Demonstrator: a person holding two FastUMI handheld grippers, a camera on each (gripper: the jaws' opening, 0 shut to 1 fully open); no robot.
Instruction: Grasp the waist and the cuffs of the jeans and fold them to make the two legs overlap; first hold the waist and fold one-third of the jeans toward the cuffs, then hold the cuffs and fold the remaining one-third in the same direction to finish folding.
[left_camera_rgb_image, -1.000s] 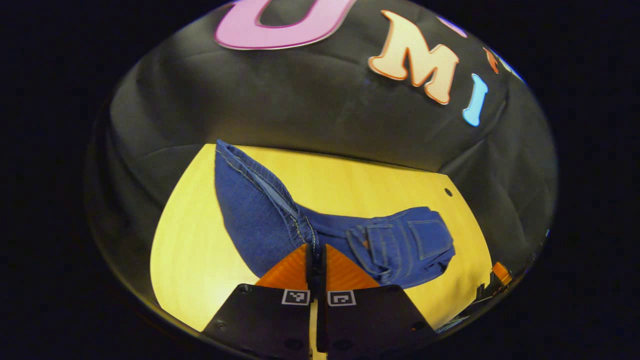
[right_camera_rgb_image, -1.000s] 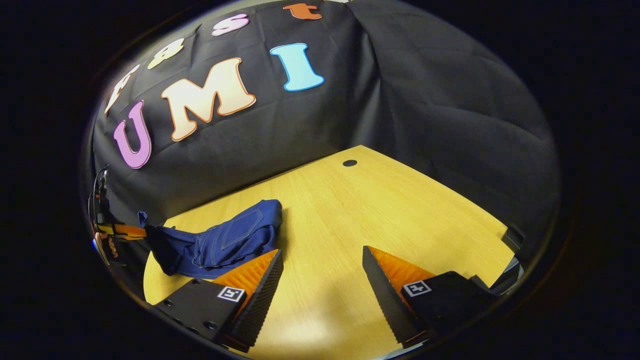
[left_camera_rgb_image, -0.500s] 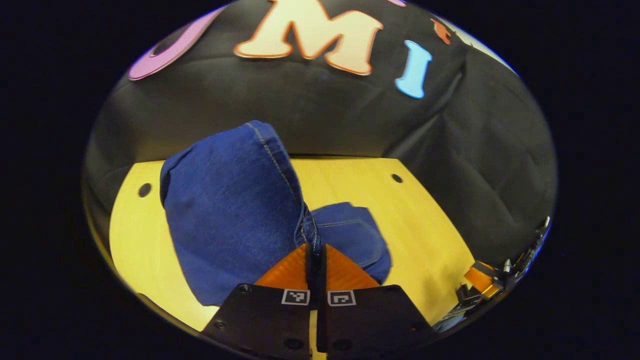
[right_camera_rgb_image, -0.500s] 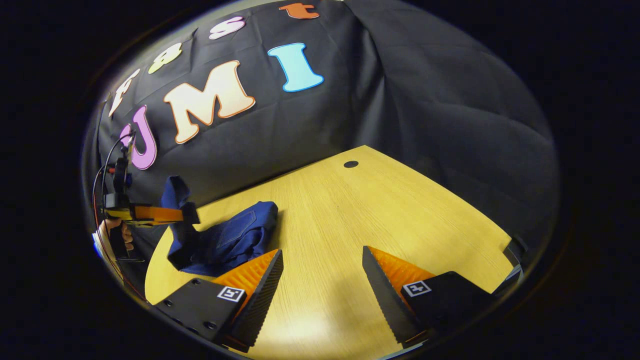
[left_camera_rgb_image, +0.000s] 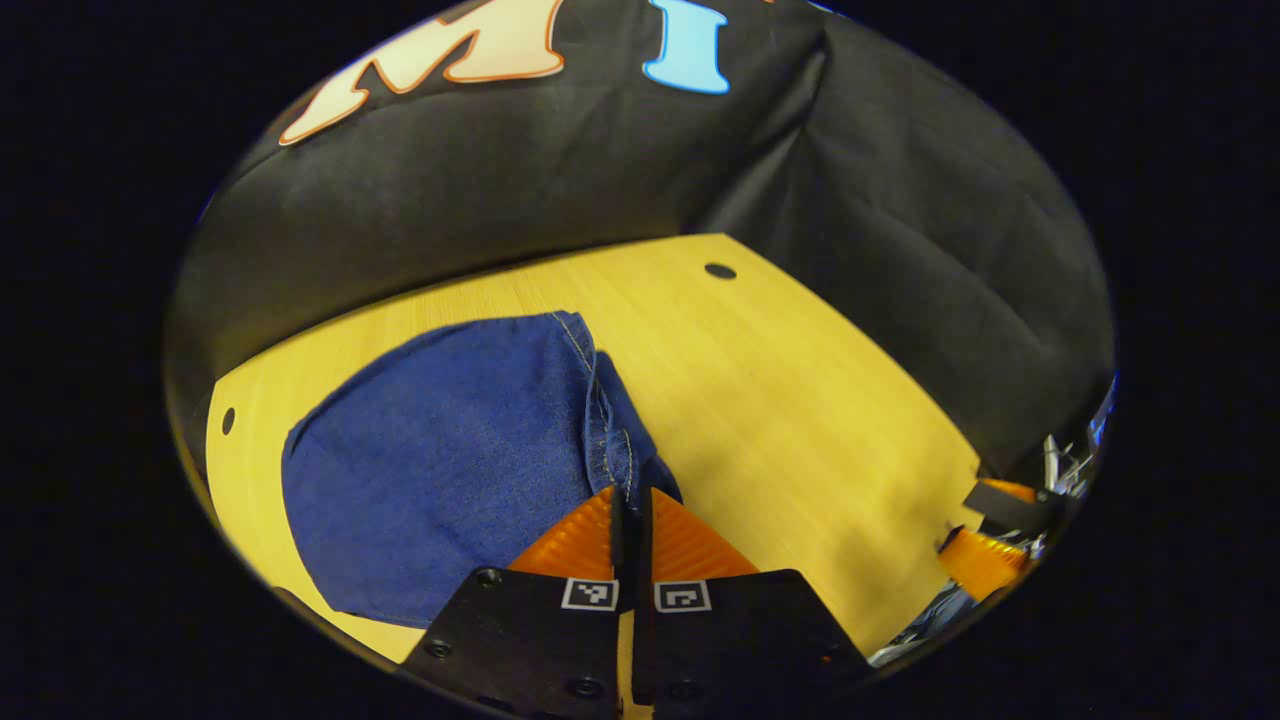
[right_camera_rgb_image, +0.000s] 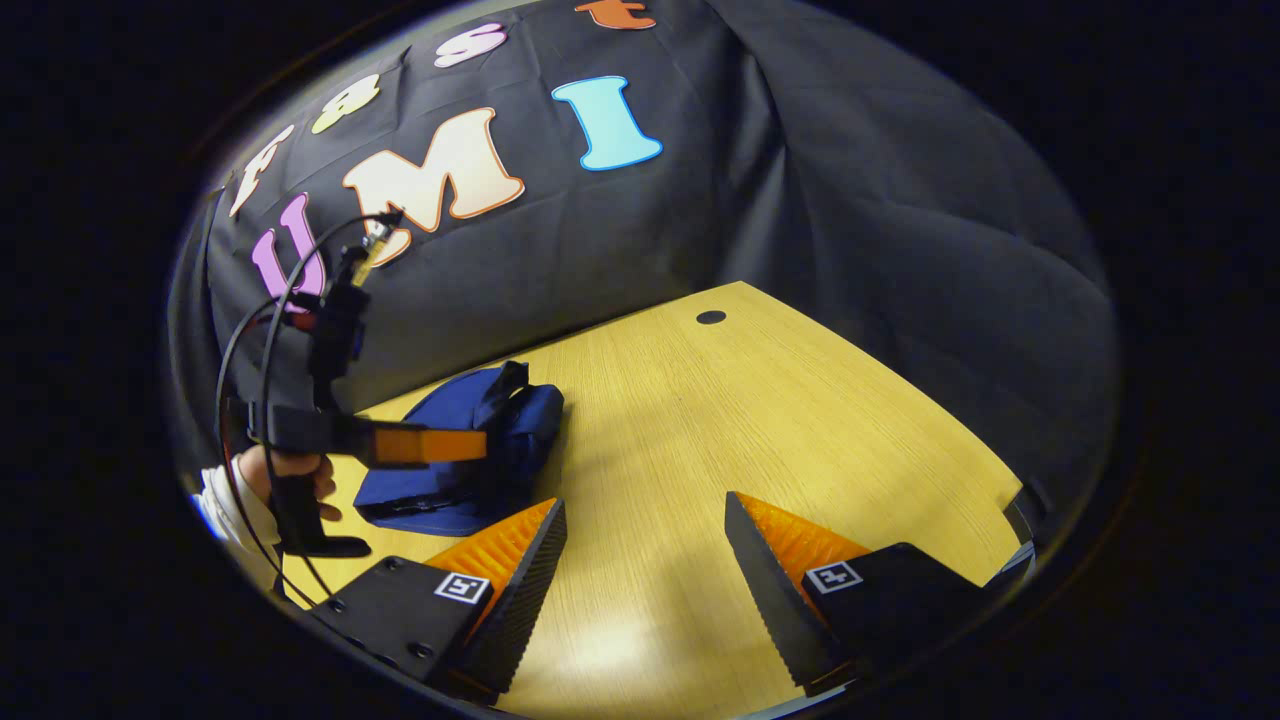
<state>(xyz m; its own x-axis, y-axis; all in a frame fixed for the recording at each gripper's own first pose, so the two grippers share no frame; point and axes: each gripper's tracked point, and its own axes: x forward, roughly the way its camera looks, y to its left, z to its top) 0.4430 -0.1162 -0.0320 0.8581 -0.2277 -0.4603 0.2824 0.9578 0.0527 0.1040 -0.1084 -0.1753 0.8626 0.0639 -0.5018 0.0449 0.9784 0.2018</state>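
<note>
Blue jeans (left_camera_rgb_image: 440, 470) lie folded in a compact stack on the yellow wooden table (left_camera_rgb_image: 800, 400). My left gripper (left_camera_rgb_image: 631, 500) is shut on the cuff edge of the top layer, near the stack's right side. In the right gripper view the jeans (right_camera_rgb_image: 460, 440) sit at the left of the table, with the left gripper (right_camera_rgb_image: 480, 444) held over them by a hand (right_camera_rgb_image: 285, 470). My right gripper (right_camera_rgb_image: 645, 520) stands open above bare table to the right of the jeans, nothing between its fingers.
The black cloth wall surrounds the table on the far sides. Small round holes (left_camera_rgb_image: 719, 271) (left_camera_rgb_image: 229, 420) mark the tabletop near its far corners. The right gripper (left_camera_rgb_image: 985, 545) shows at the table's near right edge. Bare tabletop (right_camera_rgb_image: 780, 420) extends right of the jeans.
My left gripper carried the cuff end up and over to the right, laying it down across the waist part. The jeans now form a flat stack. The right gripper stayed open in place.
</note>
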